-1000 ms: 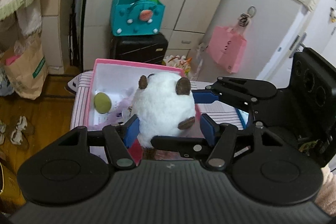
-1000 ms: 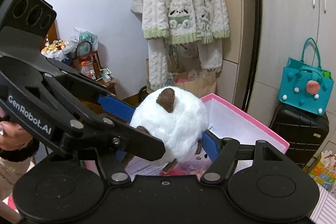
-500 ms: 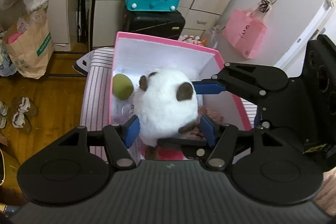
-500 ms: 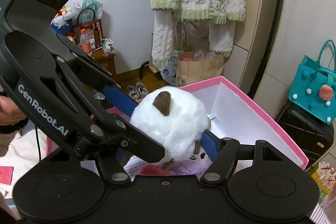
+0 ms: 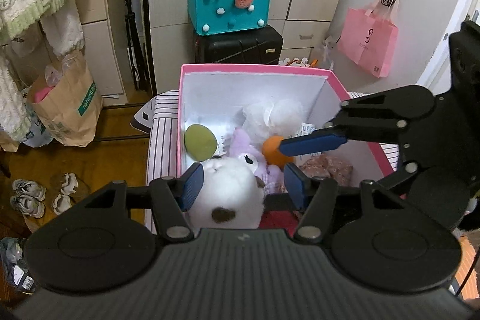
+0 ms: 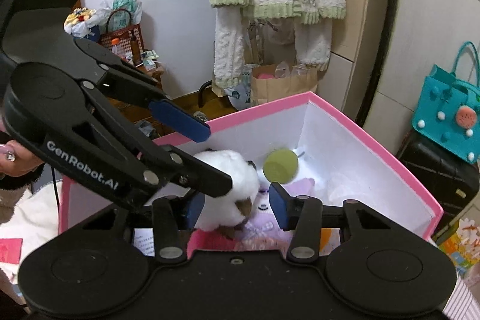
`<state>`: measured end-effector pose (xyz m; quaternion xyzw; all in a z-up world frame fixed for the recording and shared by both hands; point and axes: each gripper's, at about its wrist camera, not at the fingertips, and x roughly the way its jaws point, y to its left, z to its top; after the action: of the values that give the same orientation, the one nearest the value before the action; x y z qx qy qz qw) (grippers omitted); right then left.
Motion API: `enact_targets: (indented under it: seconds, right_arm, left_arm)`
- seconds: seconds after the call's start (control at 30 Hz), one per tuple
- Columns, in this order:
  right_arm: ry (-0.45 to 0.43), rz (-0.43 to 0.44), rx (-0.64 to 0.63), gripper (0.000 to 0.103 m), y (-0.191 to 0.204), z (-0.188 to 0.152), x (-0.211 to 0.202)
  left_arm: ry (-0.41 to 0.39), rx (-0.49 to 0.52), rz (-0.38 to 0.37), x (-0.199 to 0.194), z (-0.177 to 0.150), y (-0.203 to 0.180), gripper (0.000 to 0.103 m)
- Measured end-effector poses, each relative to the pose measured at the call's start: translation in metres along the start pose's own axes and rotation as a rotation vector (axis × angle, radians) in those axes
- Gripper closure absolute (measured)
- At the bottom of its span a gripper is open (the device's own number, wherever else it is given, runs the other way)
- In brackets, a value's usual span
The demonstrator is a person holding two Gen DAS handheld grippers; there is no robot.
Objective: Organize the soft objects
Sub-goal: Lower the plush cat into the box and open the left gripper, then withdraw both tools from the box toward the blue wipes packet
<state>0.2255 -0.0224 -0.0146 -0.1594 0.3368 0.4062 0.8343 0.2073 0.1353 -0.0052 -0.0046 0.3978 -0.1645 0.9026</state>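
A white plush ball with brown ears (image 5: 228, 194) lies in the near corner of the pink box (image 5: 255, 68), on other toys. My left gripper (image 5: 243, 185) straddles it. Its jaws are closing: the left pad touches the fur and the right pad stands clear. My right gripper (image 6: 237, 209) is also closing around the plush (image 6: 231, 185), with a gap still showing at its right pad. In the left wrist view, one of the right gripper's fingers (image 5: 312, 141) reaches over an orange ball (image 5: 271, 153). A green round cushion (image 5: 200, 141), a purple plush (image 5: 243, 144) and white fluff (image 5: 270, 116) also lie inside.
The box sits on a striped surface (image 5: 162, 125). Behind it a teal bag (image 5: 229, 6) stands on a black suitcase (image 5: 240, 45). A pink bag (image 5: 367, 42) hangs at the right. A paper bag (image 5: 66, 107) and shoes (image 5: 30, 194) are on the floor at the left. A hand (image 6: 15, 158) holds the left gripper.
Both grippers have sunk toward the box. The white plush has slipped out of their shared hold, rolled over and settled low in the box. The right jaws have narrowed.
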Motion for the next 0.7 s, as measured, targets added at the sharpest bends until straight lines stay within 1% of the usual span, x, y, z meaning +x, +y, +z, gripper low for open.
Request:
enact_targets:
  seconds: [0.2,0.33,0.57,0.7]
  right_arm:
    - [-0.013,-0.005,0.078,0.050,-0.002,-0.011,-0.029]
    - [-0.022,-0.003,0.121,0.050,0.004,-0.020,-0.052]
    - [-0.051,-0.017,0.145,0.049,0.021,-0.033,-0.098]
    - [-0.052,-0.029,0.157,0.049,0.031,-0.040,-0.123]
  left_arm:
    - [-0.023,0.036,0.048,-0.023,-0.002,-0.015,0.043]
    - [-0.042,0.055,0.051,-0.045,-0.005,-0.028,0.040]
    - [-0.042,0.087,0.011,-0.078,-0.011,-0.059,0.036]
    - [-0.037,0.111,-0.009,-0.097,-0.017,-0.077,0.033]
